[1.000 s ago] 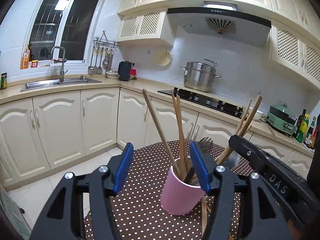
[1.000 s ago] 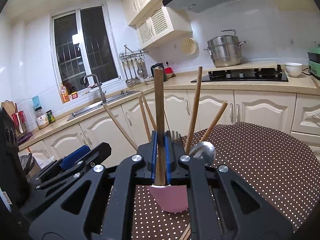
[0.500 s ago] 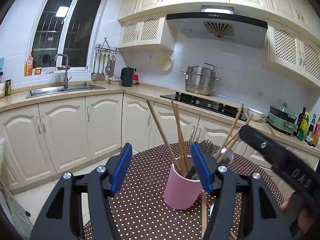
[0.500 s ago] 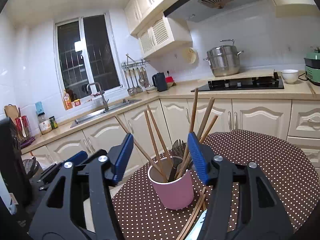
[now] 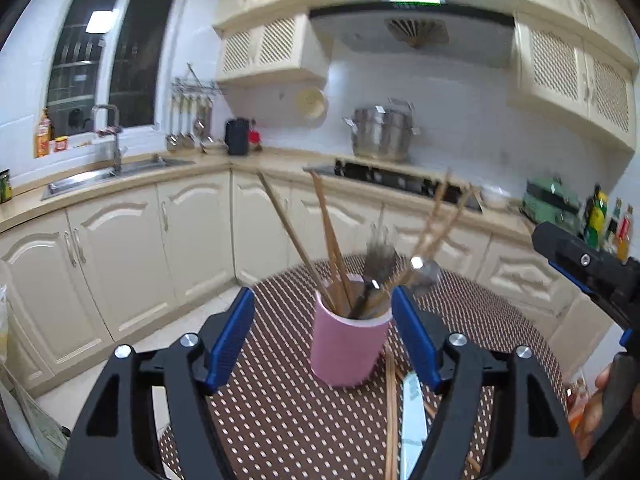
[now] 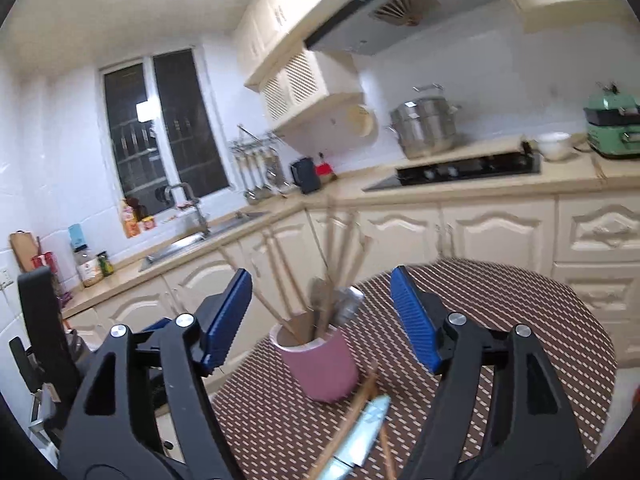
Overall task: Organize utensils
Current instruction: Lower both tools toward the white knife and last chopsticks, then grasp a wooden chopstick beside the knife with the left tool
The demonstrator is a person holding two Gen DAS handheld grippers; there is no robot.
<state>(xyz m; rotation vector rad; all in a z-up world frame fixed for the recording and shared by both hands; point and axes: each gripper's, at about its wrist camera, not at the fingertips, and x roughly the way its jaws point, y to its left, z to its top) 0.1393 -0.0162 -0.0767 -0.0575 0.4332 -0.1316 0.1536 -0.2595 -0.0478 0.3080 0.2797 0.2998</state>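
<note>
Left wrist view: left claw [image 5: 323,334] hanging spread, blue pads having just widened further, gripping nothing. Framing the pink cup [image 5: 347,347] standing on the polka-dot counter [image 5: 280,420], not touching it. Holding chopsticks [image 5: 328,240], a fork and a spoon upright inside. Lying flat beside the cup: a knife [image 5: 414,416] and loose chopsticks [image 5: 391,408], not yet sorted.

Right wrist view: right claw [image 6: 321,322] standing spread and empty, having just opened after pinching a chopstick a second ago; that stick now resting among the chopsticks in the cup [image 6: 320,364]. Backing off, judging by the smaller cup. Probably meaning one more piece stowed, with the knife [image 6: 362,428] and stray sticks remaining.
</note>
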